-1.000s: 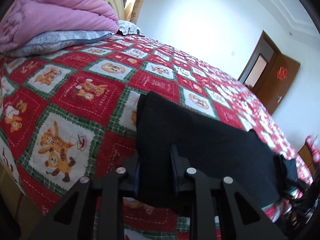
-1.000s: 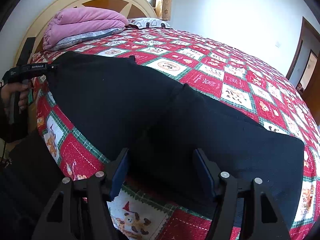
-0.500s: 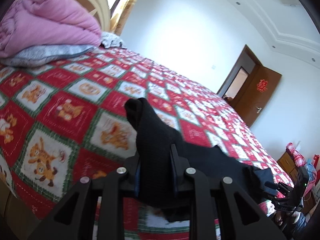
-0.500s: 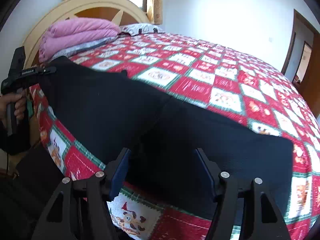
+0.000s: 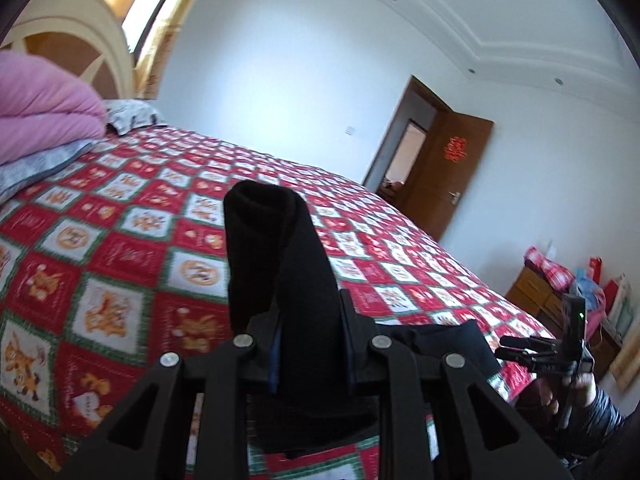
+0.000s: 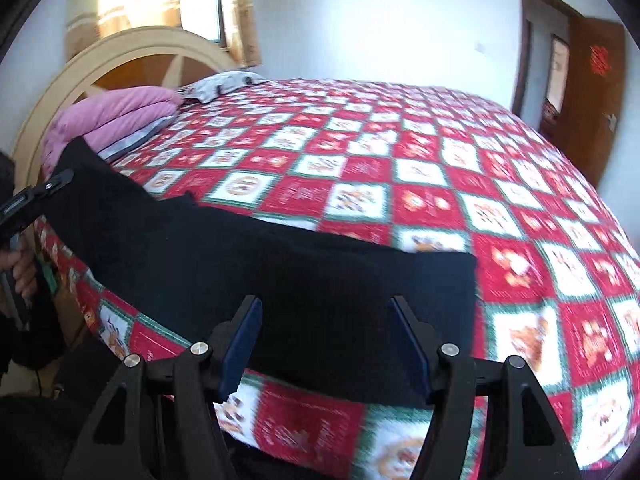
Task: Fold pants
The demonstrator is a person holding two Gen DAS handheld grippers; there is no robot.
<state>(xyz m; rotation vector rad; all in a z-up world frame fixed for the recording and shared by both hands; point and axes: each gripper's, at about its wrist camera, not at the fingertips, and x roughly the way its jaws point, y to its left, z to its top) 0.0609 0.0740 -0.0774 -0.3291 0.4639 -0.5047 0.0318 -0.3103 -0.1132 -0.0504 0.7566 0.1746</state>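
Over the last second the left tool point(image 5: 310, 344) rose away from the bed point(image 5: 120, 248), taking its clamped end of the black pants point(image 5: 280, 264) with it. That end, which had lain spread flat on the quilt, came to stand up from the tool as a narrow bunched roll. In the right wrist view, the pants point(image 6: 280, 276) that had covered a broad patch of the bed drew into a slimmer band along its near edge, and the right tool point(image 6: 326, 344) tipped upward over them.
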